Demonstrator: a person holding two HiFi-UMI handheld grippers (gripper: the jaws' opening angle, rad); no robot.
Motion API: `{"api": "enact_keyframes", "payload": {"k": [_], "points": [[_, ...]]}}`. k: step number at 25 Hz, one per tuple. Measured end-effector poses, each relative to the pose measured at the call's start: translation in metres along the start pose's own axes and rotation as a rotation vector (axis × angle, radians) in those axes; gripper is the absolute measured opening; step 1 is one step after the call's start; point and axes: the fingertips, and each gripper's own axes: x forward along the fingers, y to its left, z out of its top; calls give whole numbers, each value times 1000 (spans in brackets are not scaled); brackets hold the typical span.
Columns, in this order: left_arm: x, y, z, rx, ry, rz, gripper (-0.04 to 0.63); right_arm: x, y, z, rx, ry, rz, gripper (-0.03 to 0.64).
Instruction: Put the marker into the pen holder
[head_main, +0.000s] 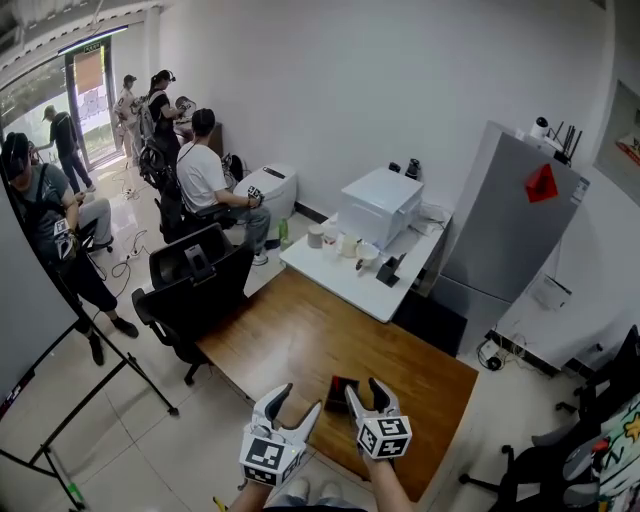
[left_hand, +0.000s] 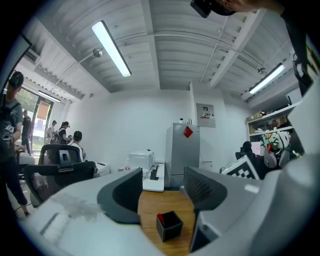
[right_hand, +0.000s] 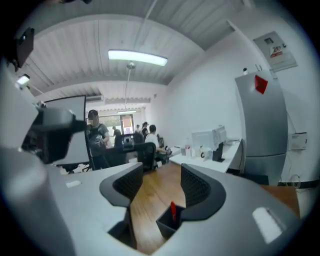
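A black square pen holder (head_main: 341, 392) stands on the wooden table (head_main: 300, 345) near its front edge. A red marker (right_hand: 173, 212) stands inside it, leaning on one wall; the left gripper view shows the marker (left_hand: 160, 218) in the holder (left_hand: 169, 226) too. My right gripper (head_main: 365, 392) is just right of and above the holder, open, with nothing between its fingers. In its own view the holder (right_hand: 167, 226) sits below the right gripper's (right_hand: 161, 182) jaws. My left gripper (head_main: 295, 403) is just left of the holder, open and empty, and its jaws (left_hand: 162, 187) face the holder.
Behind the wooden table stands a white table (head_main: 340, 280) with a printer (head_main: 381, 205) and cups. A black office chair (head_main: 195, 280) is at the table's left, a grey fridge (head_main: 505, 225) at the back right. People sit at the far left.
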Motion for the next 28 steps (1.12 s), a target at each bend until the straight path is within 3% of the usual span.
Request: {"api": "enact_keyframes", "payload": {"k": [6, 11, 20, 24, 28], "points": [[1, -10, 26, 4, -70, -70, 258, -75, 12, 80, -46, -227, -57, 241], [-5, -28, 24, 6, -79, -141, 258, -127, 22, 102, -87, -327, -133, 307], [-49, -122, 16, 8, -81, -175, 258, -241, 23, 82, -209, -356, -262, 316], [-88, -168, 1, 51, -46, -139, 258, -300, 22, 48, -168, -323, -276, 321], [-115, -206, -21, 45, -35, -102, 258, -332, 20, 22, -106, -299, -243, 321]]}}
